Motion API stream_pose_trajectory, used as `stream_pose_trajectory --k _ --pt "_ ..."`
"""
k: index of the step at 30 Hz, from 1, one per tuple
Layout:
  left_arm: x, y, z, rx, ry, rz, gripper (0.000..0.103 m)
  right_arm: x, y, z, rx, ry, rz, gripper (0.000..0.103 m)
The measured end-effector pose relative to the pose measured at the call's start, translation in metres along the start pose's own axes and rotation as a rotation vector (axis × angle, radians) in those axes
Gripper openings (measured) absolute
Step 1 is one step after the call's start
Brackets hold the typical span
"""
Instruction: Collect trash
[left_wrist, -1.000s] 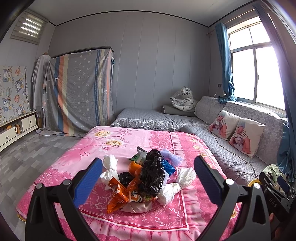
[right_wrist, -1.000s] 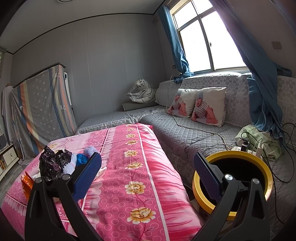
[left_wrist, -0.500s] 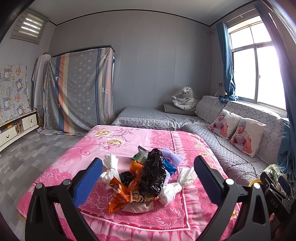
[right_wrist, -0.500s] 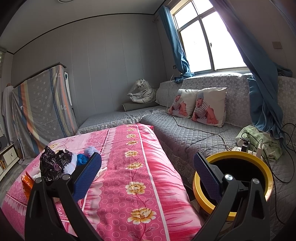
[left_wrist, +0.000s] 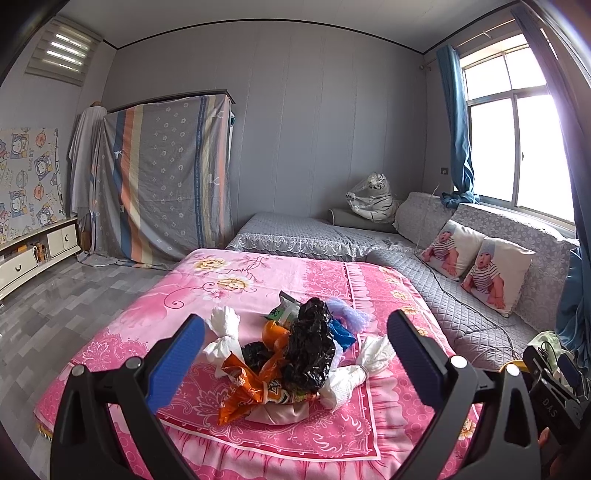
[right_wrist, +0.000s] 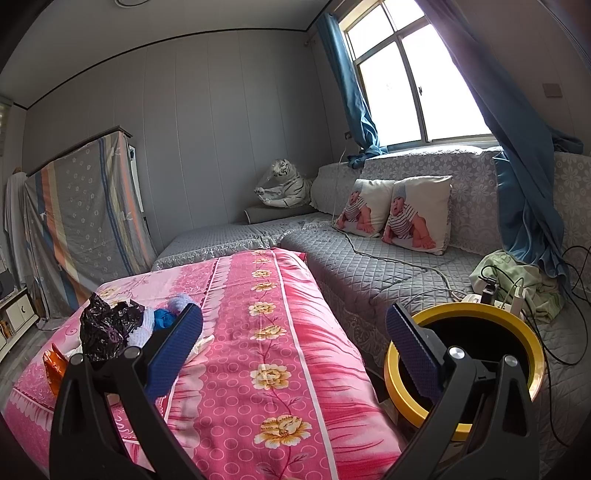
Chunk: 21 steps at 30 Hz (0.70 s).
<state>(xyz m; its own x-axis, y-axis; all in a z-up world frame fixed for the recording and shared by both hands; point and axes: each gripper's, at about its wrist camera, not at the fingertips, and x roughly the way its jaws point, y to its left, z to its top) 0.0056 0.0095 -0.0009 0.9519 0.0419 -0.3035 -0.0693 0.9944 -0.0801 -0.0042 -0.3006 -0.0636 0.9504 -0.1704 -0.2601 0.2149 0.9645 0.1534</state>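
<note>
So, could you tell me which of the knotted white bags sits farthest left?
The upright white knotted bag beside the left gripper's blue fingertip; the others lie lower or rightward.

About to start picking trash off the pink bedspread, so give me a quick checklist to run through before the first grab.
1. Left tool open: ok.
2. Right tool open: ok.
3. Both tools empty: ok.
4. Left tool lined up on the trash pile, crumpled black plastic bag between its blue pads: ok.
5. Yellow-rimmed black bin open and beside the bed: ok.
6. Bin has room left: cannot tell, its inside is dark.
</note>
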Motion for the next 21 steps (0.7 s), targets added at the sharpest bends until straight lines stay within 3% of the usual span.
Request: stream_pose_trajectory --k 4,10,16,21 --pt "0.003 0.004 -0.001 -0.002 0.006 0.005 0.095 0.000 0.000 0.002 0.002 -0.003 0.007 0.095" --pt "0.012 0.021 -0.006 0.014 0.016 -0.054 0.095 0.006 0.001 0.003 -0.004 0.000 0.046 0.095" --pt "0.036 0.055 -0.019 0.011 0.090 -0.054 0.095 0.020 0.014 0.007 -0.084 0.001 0.179 0.095" --pt "0.057 0.077 -0.034 0.030 0.171 -0.079 0.095 0.049 0.030 0.013 -0.072 0.126 0.379 0.095"
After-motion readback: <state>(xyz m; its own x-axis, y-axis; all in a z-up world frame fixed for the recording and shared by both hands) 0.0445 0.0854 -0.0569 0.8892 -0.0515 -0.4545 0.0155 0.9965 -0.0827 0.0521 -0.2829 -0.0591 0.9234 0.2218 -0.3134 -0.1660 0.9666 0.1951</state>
